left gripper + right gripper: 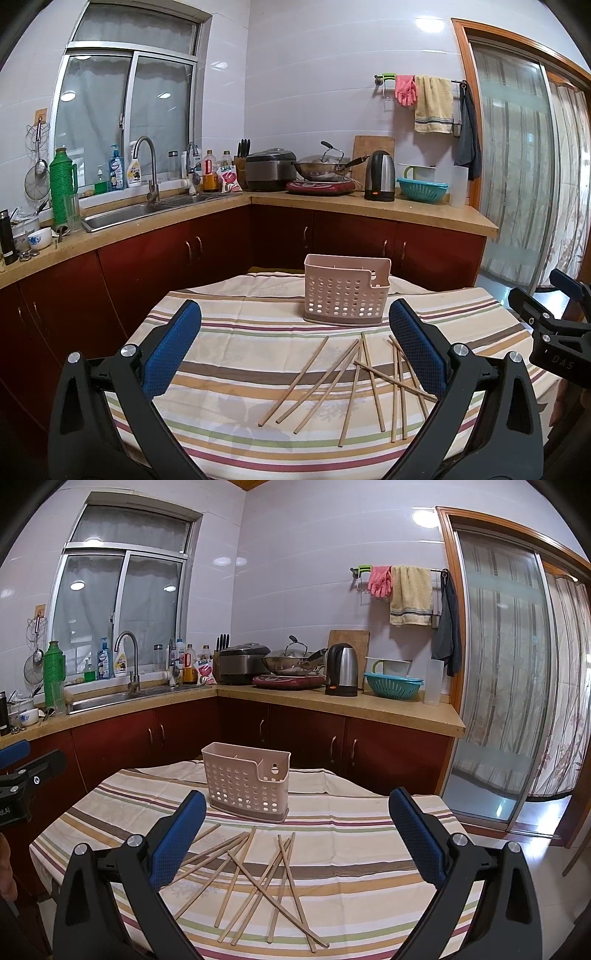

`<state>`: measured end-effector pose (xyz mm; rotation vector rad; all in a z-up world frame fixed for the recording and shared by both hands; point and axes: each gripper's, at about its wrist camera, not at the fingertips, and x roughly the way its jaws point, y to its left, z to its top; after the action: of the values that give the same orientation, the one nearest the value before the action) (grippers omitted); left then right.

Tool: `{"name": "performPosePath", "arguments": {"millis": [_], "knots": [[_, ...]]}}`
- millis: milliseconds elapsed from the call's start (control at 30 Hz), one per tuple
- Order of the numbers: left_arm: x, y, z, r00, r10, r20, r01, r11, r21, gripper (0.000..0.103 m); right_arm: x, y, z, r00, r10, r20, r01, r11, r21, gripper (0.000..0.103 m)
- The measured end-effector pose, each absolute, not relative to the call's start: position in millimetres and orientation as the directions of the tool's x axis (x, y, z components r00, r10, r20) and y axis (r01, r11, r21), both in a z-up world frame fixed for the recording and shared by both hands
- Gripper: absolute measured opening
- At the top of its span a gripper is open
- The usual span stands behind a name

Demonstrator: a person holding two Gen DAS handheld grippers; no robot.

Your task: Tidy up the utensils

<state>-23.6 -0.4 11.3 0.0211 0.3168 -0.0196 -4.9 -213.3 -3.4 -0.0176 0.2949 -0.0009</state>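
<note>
Hovering: both grippers above table [229,332].
Left gripper [294,318]: spread wide, empty.
Right gripper [297,806]: spread wide, empty.
Chopsticks [258,882]: scattered, crossing, perhaps nine.
Basket [345,295]: upright behind chopsticks.

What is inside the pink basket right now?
The basket shows only an inner divider and bare walls; no chopsticks stick out. Its floor is hidden behind the perforated front. The chopsticks all lie on the tablecloth.
</note>
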Motion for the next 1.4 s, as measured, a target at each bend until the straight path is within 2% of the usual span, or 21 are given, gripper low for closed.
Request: {"name": "performPosePath", "arguments": {"millis": [1400], "knots": [[-19.6, 5.5, 8.9, 0.951, 0.004, -0.308, 0.004, 1.0, 0.023, 0.099, -3.1, -212.0, -8.4, 0.957, -0.006, -0.292, 0.0, 1.0, -0.021, 0.097]]}}
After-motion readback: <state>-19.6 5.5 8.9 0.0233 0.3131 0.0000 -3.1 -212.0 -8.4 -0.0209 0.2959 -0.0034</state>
